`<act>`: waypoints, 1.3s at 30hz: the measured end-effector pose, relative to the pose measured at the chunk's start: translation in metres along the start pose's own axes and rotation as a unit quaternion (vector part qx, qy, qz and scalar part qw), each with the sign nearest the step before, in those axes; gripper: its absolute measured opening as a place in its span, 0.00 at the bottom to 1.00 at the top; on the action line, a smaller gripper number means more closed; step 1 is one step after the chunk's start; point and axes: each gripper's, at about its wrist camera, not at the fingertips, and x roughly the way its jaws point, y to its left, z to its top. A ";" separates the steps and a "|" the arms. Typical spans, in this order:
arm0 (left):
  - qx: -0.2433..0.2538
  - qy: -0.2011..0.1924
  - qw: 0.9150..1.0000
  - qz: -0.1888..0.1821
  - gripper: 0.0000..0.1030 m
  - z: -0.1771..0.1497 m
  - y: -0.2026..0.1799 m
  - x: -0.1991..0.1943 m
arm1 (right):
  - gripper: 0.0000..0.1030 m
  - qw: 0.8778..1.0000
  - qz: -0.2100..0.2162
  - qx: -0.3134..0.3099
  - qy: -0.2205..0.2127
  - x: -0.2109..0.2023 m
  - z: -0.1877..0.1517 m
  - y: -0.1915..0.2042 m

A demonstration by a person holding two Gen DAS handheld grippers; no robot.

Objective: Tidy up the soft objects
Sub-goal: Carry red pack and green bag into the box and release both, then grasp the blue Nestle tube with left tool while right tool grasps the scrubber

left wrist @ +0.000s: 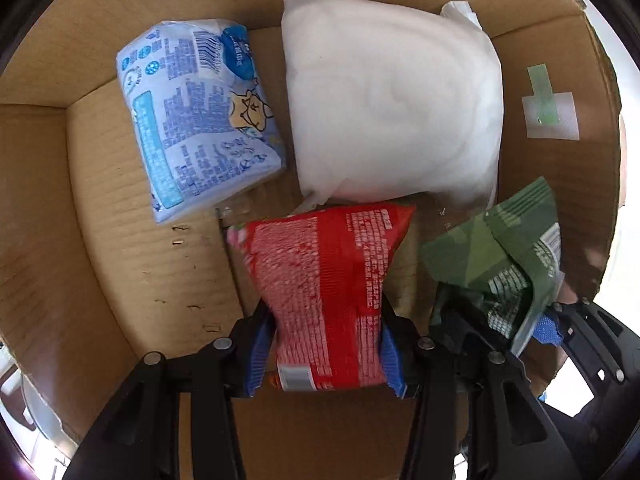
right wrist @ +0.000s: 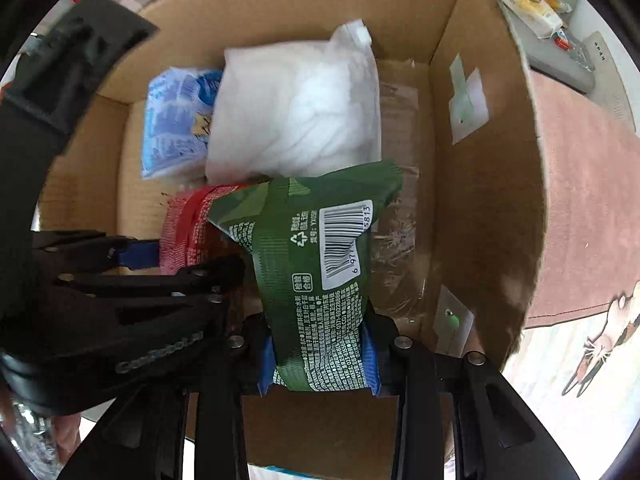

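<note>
Left gripper [left wrist: 326, 354] clamps a red packet [left wrist: 328, 280] inside a cardboard box [left wrist: 120, 248]; right gripper [right wrist: 318, 364] clamps a green packet [right wrist: 320, 264] just right, white pillow [left wrist: 392, 100] and blue pack [left wrist: 192, 120] beyond

Green packet [right wrist: 316, 264], white barcode label [right wrist: 347, 245]: digits "6 97" at lower end, "5813" at upper end; remainder unreadable.
Green packet, left of barcode label: recycling triangle sign; Chinese print, too small to read.
Red packet [left wrist: 332, 288]: white Chinese print, illegible.
Blue packet [left wrist: 192, 120]: barcode and blue print, illegible.
Left gripper body [right wrist: 160, 354]: lettering blurred, unreadable.
</note>
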 end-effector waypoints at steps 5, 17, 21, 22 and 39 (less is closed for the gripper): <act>-0.005 -0.025 1.000 0.019 0.58 -0.003 0.003 -0.025 | 0.75 1.000 0.013 -0.006 0.010 -0.008 0.002 0.000; -0.029 -0.129 0.990 0.046 0.97 -0.084 0.020 -0.098 | 1.00 0.998 -0.029 -0.006 -0.050 -0.068 -0.019 0.005; -0.047 -0.170 0.983 0.042 0.98 -0.101 0.018 -0.110 | 1.00 0.996 -0.040 -0.015 -0.082 -0.086 -0.037 0.013; -0.052 -0.180 0.981 0.043 0.98 -0.109 0.019 -0.116 | 1.00 0.995 -0.042 -0.016 -0.088 -0.091 -0.041 0.014; -0.099 -0.231 0.959 0.132 0.94 -0.247 0.043 -0.034 | 0.98 0.991 0.048 0.058 -0.107 -0.057 -0.172 -0.026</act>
